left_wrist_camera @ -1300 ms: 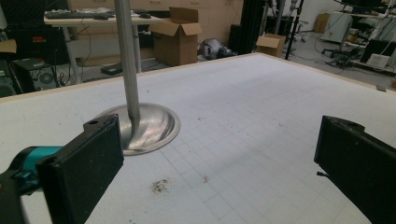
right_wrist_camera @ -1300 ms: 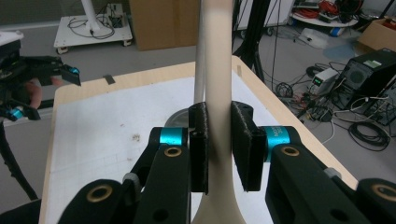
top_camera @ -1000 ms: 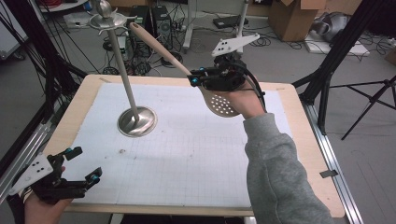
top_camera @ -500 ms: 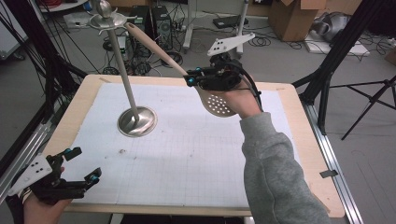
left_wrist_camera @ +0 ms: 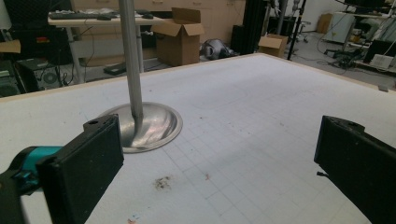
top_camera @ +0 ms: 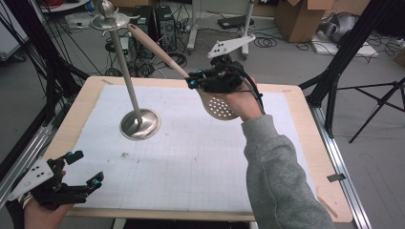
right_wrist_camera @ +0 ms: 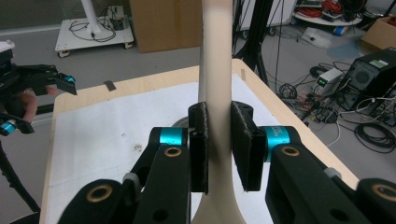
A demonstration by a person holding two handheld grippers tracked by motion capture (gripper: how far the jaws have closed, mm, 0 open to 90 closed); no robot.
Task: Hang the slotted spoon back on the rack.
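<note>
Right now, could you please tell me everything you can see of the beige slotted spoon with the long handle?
The beige slotted spoon with the long handle looks like matte plastic or silicone. Its rounded head is pierced with many small holes, and its slim handle widens toward the head. It is lifted above the white gridded mat, tilted, head low and handle tip up near the top of the tall metal stand. The right gripper clamps the handle just above the head.

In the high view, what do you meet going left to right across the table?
Left gripper, open, at the near left corner → metal stand with its round base on the white mat → right gripper clamping the handle of a beige slotted spoon → the person's grey sleeve.
</note>
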